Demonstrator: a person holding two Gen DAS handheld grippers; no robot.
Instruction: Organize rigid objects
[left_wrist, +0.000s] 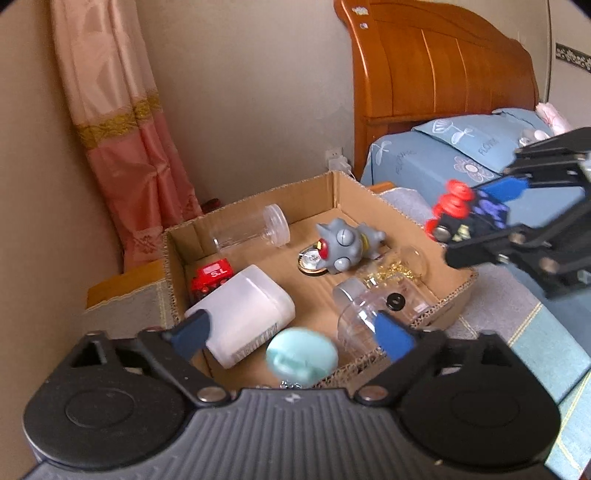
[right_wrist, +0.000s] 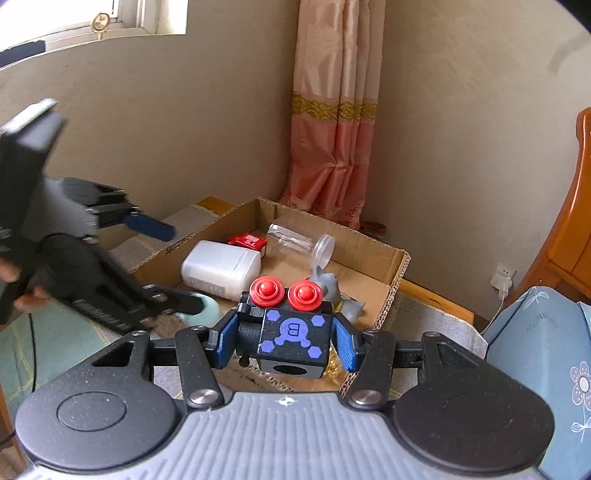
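An open cardboard box holds a white plastic bottle, a clear jar, a red item, a grey toy figure and a clear jar with gold bits. My left gripper is open above the box's near side. A blurred pale teal object is between and below its fingers, apart from them. My right gripper is shut on a black robot toy with red knobs, above the box's edge.
The box sits on a cloth-covered low table. A bed with blue bedding and wooden headboard lies to the right. A pink curtain hangs in the corner. A wall socket with a plug is behind the box.
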